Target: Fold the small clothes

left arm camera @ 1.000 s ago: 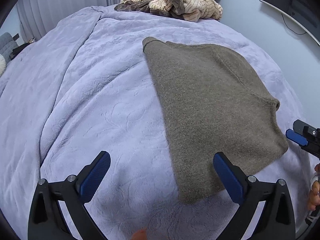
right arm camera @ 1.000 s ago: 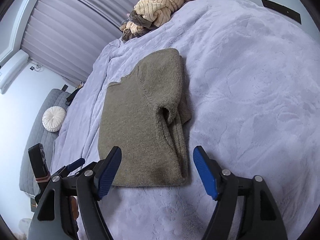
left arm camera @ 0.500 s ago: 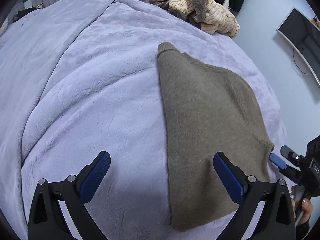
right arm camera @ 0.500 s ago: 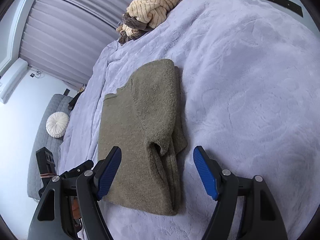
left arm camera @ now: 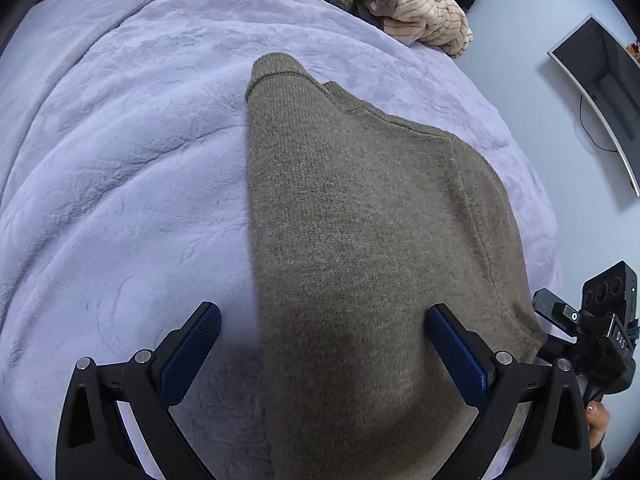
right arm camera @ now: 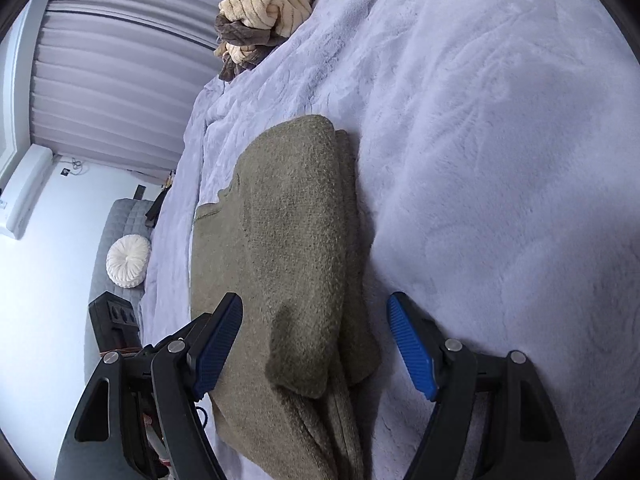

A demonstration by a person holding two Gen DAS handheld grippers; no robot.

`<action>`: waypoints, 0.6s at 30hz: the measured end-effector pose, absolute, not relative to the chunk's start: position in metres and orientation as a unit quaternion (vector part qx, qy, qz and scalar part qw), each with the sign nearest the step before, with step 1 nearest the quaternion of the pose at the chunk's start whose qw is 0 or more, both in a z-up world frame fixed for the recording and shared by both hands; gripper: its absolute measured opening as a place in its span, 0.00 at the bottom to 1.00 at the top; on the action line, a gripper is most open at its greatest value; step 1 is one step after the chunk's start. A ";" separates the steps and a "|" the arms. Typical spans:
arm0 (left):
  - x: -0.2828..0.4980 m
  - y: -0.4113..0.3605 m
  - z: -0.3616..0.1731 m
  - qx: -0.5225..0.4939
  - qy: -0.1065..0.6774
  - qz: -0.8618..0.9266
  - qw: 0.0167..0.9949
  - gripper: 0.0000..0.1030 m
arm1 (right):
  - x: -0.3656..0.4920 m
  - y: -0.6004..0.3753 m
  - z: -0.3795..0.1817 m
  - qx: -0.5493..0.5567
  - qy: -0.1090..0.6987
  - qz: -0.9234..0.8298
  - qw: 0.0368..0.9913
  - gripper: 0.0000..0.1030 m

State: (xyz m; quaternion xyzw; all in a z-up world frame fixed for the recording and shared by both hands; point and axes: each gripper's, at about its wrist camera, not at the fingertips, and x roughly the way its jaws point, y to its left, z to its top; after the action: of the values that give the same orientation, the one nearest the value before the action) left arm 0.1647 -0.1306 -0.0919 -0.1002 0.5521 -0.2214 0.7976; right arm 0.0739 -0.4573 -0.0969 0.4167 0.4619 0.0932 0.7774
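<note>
An olive-brown knit sweater (left arm camera: pixel 360 220) lies partly folded on the lavender bed cover (left arm camera: pixel 120 160). In the right wrist view the sweater (right arm camera: pixel 288 248) shows a sleeve folded over its body. My left gripper (left arm camera: pixel 324 344) is open and empty, low over the sweater's near end, its right finger above the fabric. My right gripper (right arm camera: pixel 314 340) is open and empty, straddling the near end of the folded sleeve. The right gripper also shows at the right edge of the left wrist view (left arm camera: pixel 588 328).
A heap of cream striped and brown clothes (left arm camera: pixel 408 4) lies at the far end of the bed, also in the right wrist view (right arm camera: pixel 268 12). A monitor (left arm camera: pixel 600 88) hangs on the right wall. A grey couch with a round white cushion (right arm camera: pixel 128 260) stands left of the bed.
Both grippers have moved forward and down toward the sweater, which now fills more of each view. Both stay open. The sweater has not moved.
</note>
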 end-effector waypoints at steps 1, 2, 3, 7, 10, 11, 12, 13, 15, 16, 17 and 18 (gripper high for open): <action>0.167 -0.132 -0.095 -0.108 0.555 -0.224 0.793 1.00 | 0.079 -0.457 -0.098 0.419 0.465 0.097 0.774 0.76; 0.169 -0.134 -0.097 -0.114 0.558 -0.227 0.790 1.00 | 0.083 -0.457 -0.099 0.420 0.466 0.101 0.772 0.76; 0.170 -0.135 -0.099 -0.117 0.559 -0.227 0.789 1.00 | 0.088 -0.456 -0.099 0.421 0.467 0.106 0.770 0.76; 0.173 -0.138 -0.103 -0.116 0.557 -0.231 0.790 1.00 | 0.110 -0.450 -0.106 0.421 0.479 0.137 0.758 0.76; 0.176 -0.140 -0.105 -0.113 0.557 -0.235 0.789 1.00 | 0.123 -0.440 -0.109 0.406 0.488 0.156 0.757 0.78; 0.177 -0.140 -0.106 -0.113 0.557 -0.236 0.788 1.00 | 0.127 -0.437 -0.110 0.398 0.491 0.163 0.757 0.78; 0.177 -0.140 -0.107 -0.114 0.557 -0.237 0.788 1.00 | 0.129 -0.432 -0.110 0.391 0.494 0.167 0.758 0.78; 0.177 -0.140 -0.108 -0.113 0.557 -0.239 0.787 1.00 | 0.131 -0.430 -0.111 0.385 0.497 0.171 0.759 0.78; 0.178 -0.141 -0.109 -0.112 0.557 -0.240 0.787 1.00 | 0.136 -0.424 -0.113 0.373 0.502 0.176 0.760 0.78; 0.179 -0.143 -0.109 -0.111 0.557 -0.241 0.787 1.00 | 0.138 -0.422 -0.114 0.369 0.504 0.175 0.761 0.78; 0.179 -0.143 -0.109 -0.110 0.556 -0.241 0.788 1.00 | 0.138 -0.419 -0.113 0.365 0.505 0.175 0.762 0.78; 0.179 -0.143 -0.109 -0.109 0.556 -0.241 0.788 1.00 | 0.140 -0.416 -0.113 0.360 0.507 0.174 0.764 0.78</action>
State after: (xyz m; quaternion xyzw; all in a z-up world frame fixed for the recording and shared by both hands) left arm 0.1792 -0.1434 -0.1094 -0.1095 0.5563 -0.2412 0.7876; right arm 0.1397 -0.4163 -0.1131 0.3598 0.5068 0.1738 0.7639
